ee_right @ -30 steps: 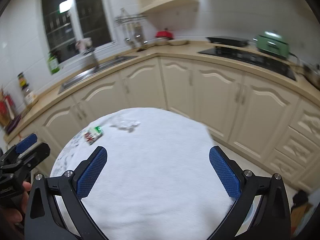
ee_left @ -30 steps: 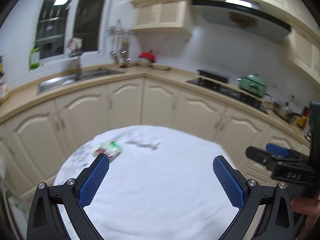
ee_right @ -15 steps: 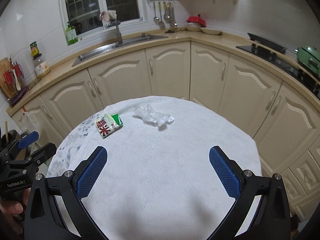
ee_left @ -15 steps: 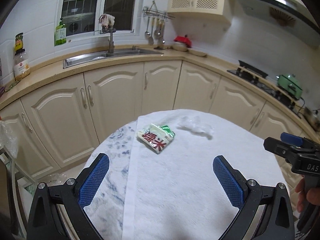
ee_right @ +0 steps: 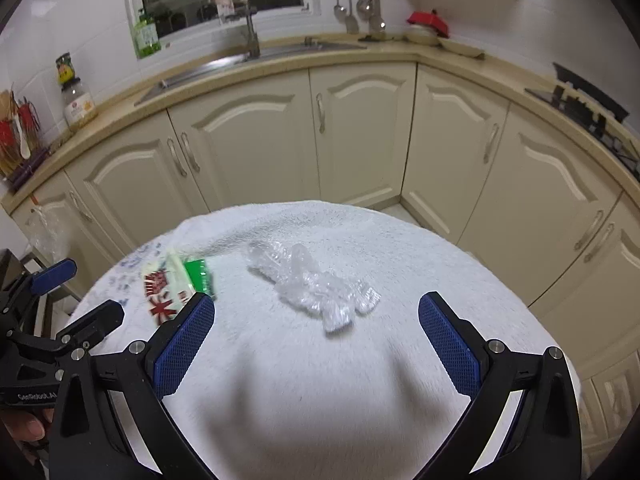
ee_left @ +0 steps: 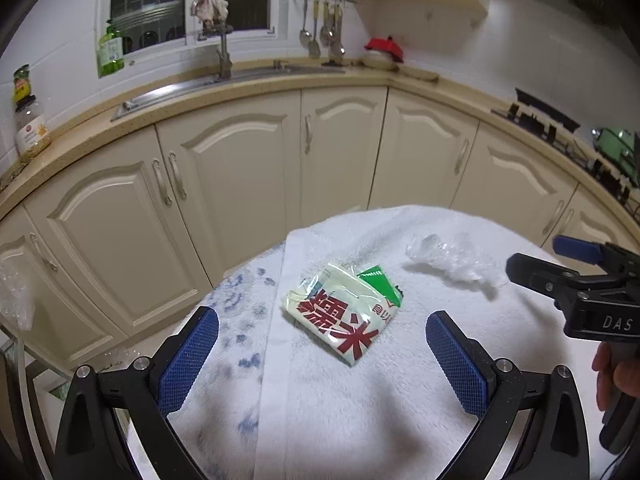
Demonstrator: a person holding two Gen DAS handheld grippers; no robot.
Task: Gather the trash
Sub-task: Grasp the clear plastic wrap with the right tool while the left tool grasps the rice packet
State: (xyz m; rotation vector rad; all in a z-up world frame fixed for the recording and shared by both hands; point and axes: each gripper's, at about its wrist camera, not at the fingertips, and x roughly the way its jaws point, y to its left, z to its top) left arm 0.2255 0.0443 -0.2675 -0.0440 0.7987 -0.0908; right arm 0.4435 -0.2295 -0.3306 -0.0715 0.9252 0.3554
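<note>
While both grippers' fingers gape empty, white towel over round table, cream kitchen cabinets behind

Both views over round table

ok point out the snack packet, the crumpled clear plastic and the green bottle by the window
snack packet [ee_left: 342, 312], left wrist view, red lettering on its face
crumpled clear plastic [ee_right: 316, 286], right wrist view, middle of the wad
green bottle [ee_left: 111, 50], left wrist view, its label

Dim indoor light is seen. Soft shadows are cast on the white towel. Edges are bent and darkened by fisheye distortion; slight blur is noted.
</note>
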